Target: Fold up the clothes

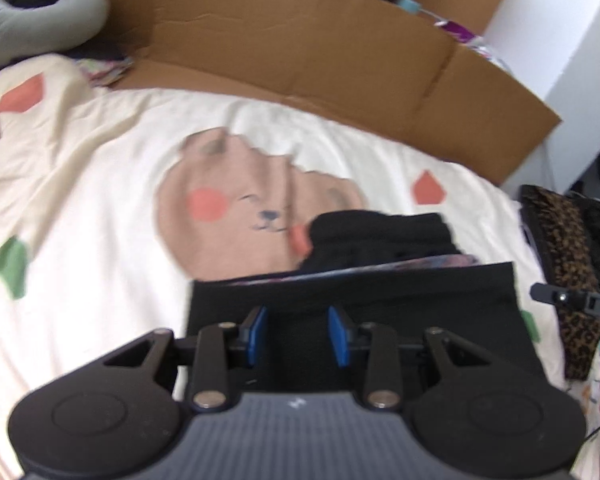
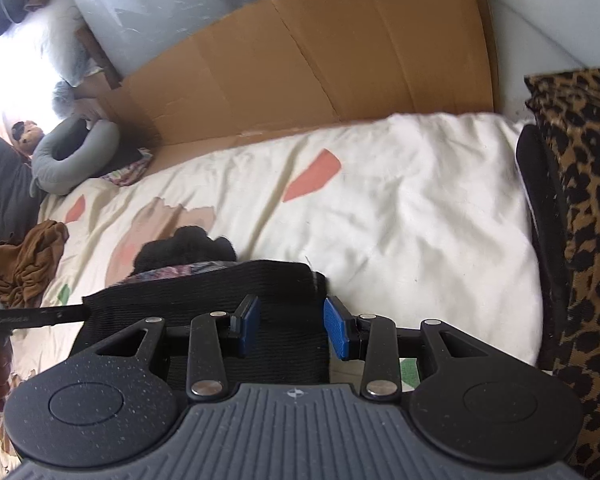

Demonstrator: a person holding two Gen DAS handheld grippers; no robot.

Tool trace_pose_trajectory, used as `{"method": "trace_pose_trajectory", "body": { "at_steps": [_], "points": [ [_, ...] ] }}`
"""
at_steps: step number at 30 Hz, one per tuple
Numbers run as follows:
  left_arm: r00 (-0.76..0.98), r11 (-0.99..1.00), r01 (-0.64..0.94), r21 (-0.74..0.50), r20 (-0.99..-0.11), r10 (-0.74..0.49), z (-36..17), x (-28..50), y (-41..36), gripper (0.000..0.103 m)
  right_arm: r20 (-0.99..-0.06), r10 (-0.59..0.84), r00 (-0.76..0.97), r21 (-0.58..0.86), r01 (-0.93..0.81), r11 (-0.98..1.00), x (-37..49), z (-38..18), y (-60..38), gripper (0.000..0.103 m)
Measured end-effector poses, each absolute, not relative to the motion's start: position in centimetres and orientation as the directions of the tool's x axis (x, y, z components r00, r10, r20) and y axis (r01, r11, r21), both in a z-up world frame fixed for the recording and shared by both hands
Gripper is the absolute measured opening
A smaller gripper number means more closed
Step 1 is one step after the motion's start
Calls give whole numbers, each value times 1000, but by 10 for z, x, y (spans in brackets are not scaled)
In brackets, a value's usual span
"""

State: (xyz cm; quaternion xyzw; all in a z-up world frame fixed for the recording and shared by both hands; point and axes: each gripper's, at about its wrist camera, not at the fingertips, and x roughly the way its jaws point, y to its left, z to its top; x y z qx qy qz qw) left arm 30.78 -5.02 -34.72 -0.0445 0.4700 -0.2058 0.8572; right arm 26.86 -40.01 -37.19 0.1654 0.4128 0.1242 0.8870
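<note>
The black garment [image 1: 352, 292] on the bed looks soft and limp, probably best pinched at its near corners by the left gripper [image 1: 298, 334] and right gripper [image 2: 290, 330], both agape and empty.

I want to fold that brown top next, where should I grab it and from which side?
The brown top lies crumpled in a heap near the bedspread's left edge, with no visible hem or collar. Probably come from above with the left gripper and pinch a raised ridge of the bunched fabric, then lift to let it hang open.
</note>
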Motion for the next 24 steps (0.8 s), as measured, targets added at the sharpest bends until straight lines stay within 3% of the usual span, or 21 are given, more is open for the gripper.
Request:
{"method": "trace_pose_trajectory", "body": {
  "at_steps": [5,11,12,14,15,24],
  "points": [
    [489,928,262,-264,-793,-364,-353,310,-30,36,-735,335,589,377,-55,925,283,-390,-394,43],
    [484,940,225,-258,-807,-337,-361,310,-17,36,-729,394,559,449,-43,892,295,-403,-391,42],
    [485,941,218,-260,-807,-336,-362,310,-16,36,-730,407,550,463,-41,886,297,-405,-391,40],
    [487,942,206,-266,-807,-335,-363,310,-14,36,-732,418,539,467,-50,883,298,-406,-391,18],
    [488,942,201,-269,-806,-334,-364,309,-13,36,-733,419,536,465,-55,884,298,-405,-391,1],
    [491,943,186,-274,-806,-331,-366,311,-12,36,-692,396,603,449,-69,891,297,-381,-401,0]
  ]
}}
